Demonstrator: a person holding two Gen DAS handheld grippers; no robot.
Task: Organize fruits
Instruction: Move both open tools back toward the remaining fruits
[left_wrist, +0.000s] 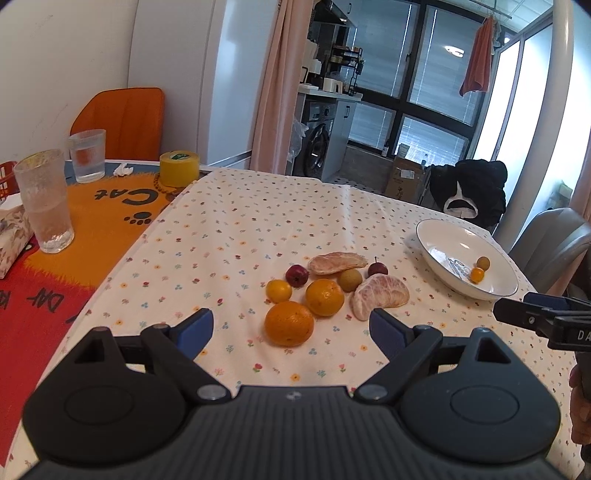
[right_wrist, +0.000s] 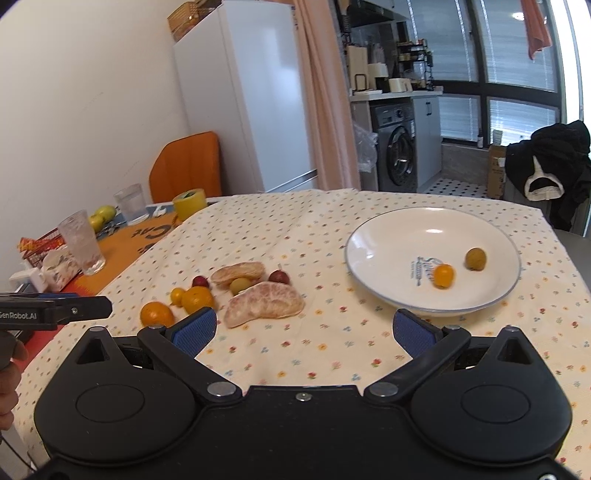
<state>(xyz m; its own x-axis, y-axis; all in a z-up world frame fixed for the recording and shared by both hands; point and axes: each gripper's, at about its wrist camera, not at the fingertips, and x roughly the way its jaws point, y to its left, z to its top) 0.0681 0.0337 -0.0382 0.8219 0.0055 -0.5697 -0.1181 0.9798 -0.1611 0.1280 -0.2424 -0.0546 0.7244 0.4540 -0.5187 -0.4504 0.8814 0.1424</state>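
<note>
Fruits are mostly unsorted: we have two small ones in the plate (right_wrist: 373, 236); eight lie left of it. Our left gripper (left_wrist: 291, 325) and right gripper (right_wrist: 304, 326) gape wide, empty.

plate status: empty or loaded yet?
Partly loaded. The white plate holds two small fruits, an orange one and a brownish-green one; the other fruit lies on the tablecloth.

Both tongs (left_wrist: 291, 330) (right_wrist: 304, 328) apparently spread, empty.
</note>
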